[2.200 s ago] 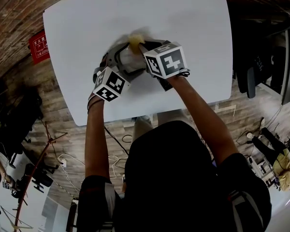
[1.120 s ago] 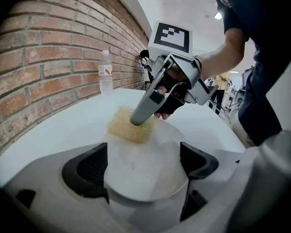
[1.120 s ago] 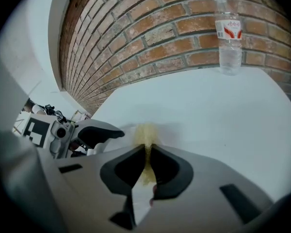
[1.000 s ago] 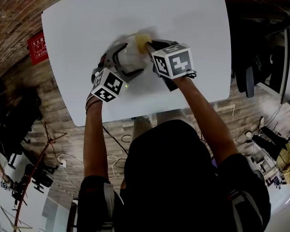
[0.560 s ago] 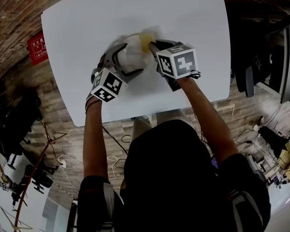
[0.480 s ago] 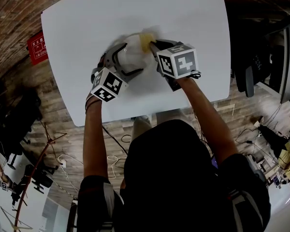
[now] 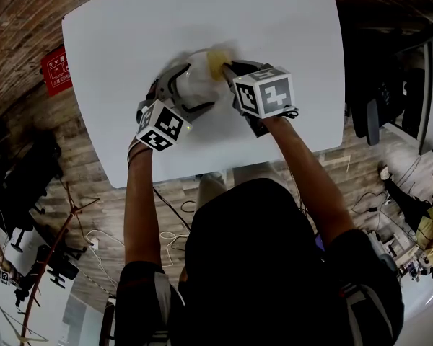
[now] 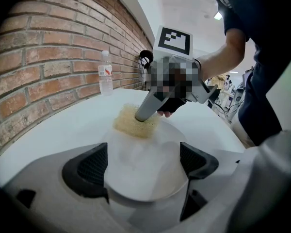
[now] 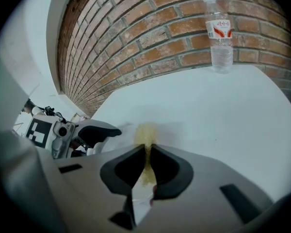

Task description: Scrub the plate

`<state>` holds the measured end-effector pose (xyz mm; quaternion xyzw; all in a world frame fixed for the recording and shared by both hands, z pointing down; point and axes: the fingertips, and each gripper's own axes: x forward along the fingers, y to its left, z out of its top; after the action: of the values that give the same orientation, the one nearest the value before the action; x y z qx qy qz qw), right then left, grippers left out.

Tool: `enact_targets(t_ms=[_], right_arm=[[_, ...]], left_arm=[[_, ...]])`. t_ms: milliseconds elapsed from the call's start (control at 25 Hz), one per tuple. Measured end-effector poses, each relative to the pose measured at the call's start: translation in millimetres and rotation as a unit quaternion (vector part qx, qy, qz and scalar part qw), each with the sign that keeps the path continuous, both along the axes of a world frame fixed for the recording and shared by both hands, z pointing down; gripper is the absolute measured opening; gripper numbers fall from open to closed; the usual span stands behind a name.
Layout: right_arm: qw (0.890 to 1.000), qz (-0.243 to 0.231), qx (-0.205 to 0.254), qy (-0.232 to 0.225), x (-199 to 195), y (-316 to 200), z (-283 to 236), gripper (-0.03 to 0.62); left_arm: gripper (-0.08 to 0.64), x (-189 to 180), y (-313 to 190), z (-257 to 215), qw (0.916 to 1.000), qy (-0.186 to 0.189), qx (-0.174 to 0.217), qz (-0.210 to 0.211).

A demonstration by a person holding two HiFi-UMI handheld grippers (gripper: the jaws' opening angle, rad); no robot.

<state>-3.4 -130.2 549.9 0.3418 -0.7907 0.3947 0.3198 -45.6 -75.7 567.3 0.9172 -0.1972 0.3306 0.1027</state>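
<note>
We had the plate (image 7: 193,85) near the middle of the white worktop (image 7: 274,20). It was clamped across its width by the left tool (image 8: 143,165), whose jaws stood wide, one dark pad on each side of the rim. Whether the plate's base touched the worktop we could not tell. The right tool (image 9: 148,163) had its jaws nearly together, pinching the yellow sponge (image 8: 136,123). It pressed the sponge down on the far edge of the plate.

We judged the scrubbing to be under way. To do it well, we reckoned the left tool needed a firm, level clamp, so that pressure from the sponge would not lever the plate out of the pads. The sponge would be best laid flat and worked in short overlapping strokes from the far rim toward the centre. Pressure should be moderate, and the right tool's tips should be held off the plate's surface.

The plate carried nothing but the sponge, and we made out no food or liquid on it. A capped clear water bottle (image 9: 218,33) stood upright at the back of the worktop by the brick wall (image 9: 150,28), well apart from the plate. We could not tell how full it was.
</note>
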Motion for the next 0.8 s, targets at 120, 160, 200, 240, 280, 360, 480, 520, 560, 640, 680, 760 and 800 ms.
enact_targets(t_ms=[120, 160, 200, 240, 280, 360, 480, 520, 560, 640, 680, 760, 800], right_arm=[[1.000, -0.005, -0.004, -0.003, -5.2, 3.3, 0.3, 0.043], [1.000, -0.008, -0.005, -0.004, -7.1, 4.7, 1.1, 0.043], [1.000, -0.012, -0.005, -0.005, -9.3, 6.1, 2.2, 0.043], [1.000, -0.016, -0.005, -0.007, -11.6, 7.3, 3.2, 0.043], [1.000, -0.019, -0.004, -0.008, -13.9, 8.5, 3.2, 0.043], [1.000, -0.027, -0.009, -0.009, -17.8, 12.7, 4.9, 0.043], [0.999, -0.039, -0.017, -0.010, -24.3, 19.4, 6.6, 0.043], [0.999, -0.042, -0.018, -0.012, -26.8, 20.6, 5.6, 0.043], [0.999, -0.045, -0.020, -0.013, -28.7, 22.4, 6.0, 0.043], [0.998, -0.049, -0.024, -0.014, -31.7, 26.1, 7.9, 0.043], [0.998, -0.051, -0.026, -0.014, -33.2, 27.5, 8.5, 0.043], [0.998, -0.055, -0.027, -0.014, -35.9, 29.7, 9.4, 0.043], [0.998, -0.057, -0.027, -0.014, -37.2, 30.8, 9.8, 0.043]], left_arm=[[0.443, -0.3, -0.2, -0.1, 1.0000, 0.001, 0.000, -0.001], [0.443, -0.3, -0.2, 0.1, 1.0000, 0.001, 0.000, -0.001], [0.443, -0.3, -0.1, 0.4, 1.0000, 0.001, 0.001, 0.000], [0.443, -0.2, 0.0, 0.6, 1.0000, 0.001, 0.001, 0.000], [0.443, 0.0, 0.2, 0.7, 1.0000, 0.000, 0.001, 0.000], [0.443, 0.2, 0.3, 0.7, 1.0000, 0.000, 0.001, 0.000], [0.443, -0.1, 0.2, 0.6, 1.0000, 0.000, 0.001, 0.000], [0.443, -0.2, 0.3, 0.3, 1.0000, 0.000, 0.001, 0.000], [0.444, -0.1, 0.3, 0.1, 1.0000, 0.000, 0.001, 0.000], [0.443, 0.0, 0.3, 0.2, 1.0000, 0.000, 0.001, 0.000], [0.443, -0.1, 0.3, 0.6, 1.0000, 0.000, 0.001, 0.000], [0.443, -0.2, 0.6, 1.6, 1.0000, 0.000, 0.000, 0.000], [0.443, -0.4, 0.7, 2.0, 1.0000, 0.000, 0.000, 0.000]])
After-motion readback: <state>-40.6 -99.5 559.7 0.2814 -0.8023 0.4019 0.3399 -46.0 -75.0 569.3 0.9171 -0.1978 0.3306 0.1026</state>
